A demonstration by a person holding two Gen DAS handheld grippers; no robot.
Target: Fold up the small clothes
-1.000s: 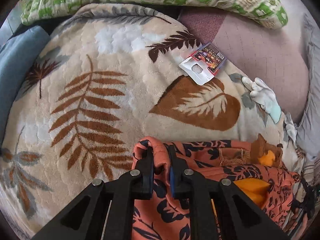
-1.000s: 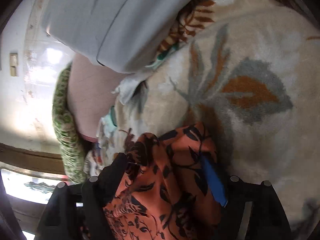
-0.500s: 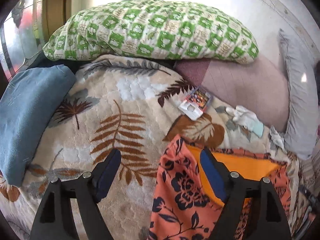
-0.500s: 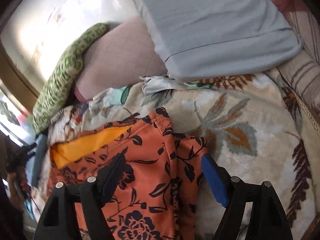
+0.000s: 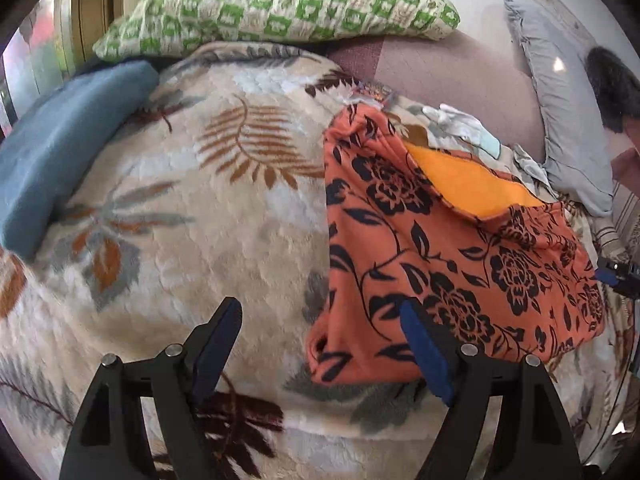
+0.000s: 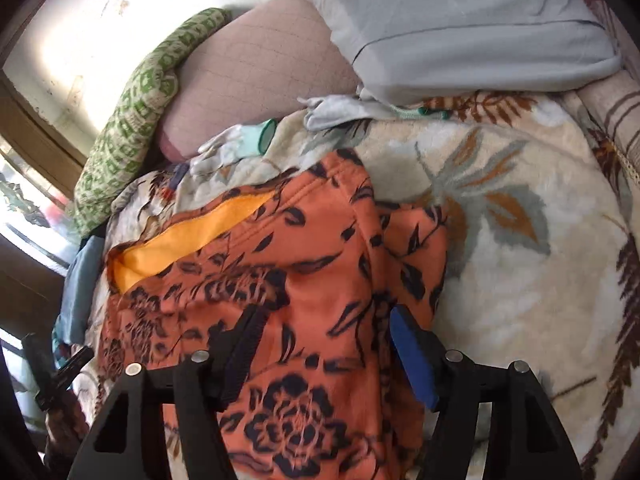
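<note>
The orange flowered cloth [image 5: 440, 264] lies flat on the leaf blanket [image 5: 200, 216] on the bed. From the left tool [image 5: 320, 344] it lies toward 2 o'clock, with its long side running from 11 to 4. The left tool is open and holds nothing. The right tool [image 6: 320, 344] hangs right over the cloth, so it is nearer. Its jaws have just been closing but are still apart, not pinching the cloth under them. White gloves [image 5: 460, 124] and pillows [image 5: 280, 4] lie past the cloth, out of the way.

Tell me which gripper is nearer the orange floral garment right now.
Right. The right gripper hangs directly over the orange floral garment, jaws open, having just been narrowing, with cloth between them. The left gripper is open beside its edge, mostly over the blanket.
</note>
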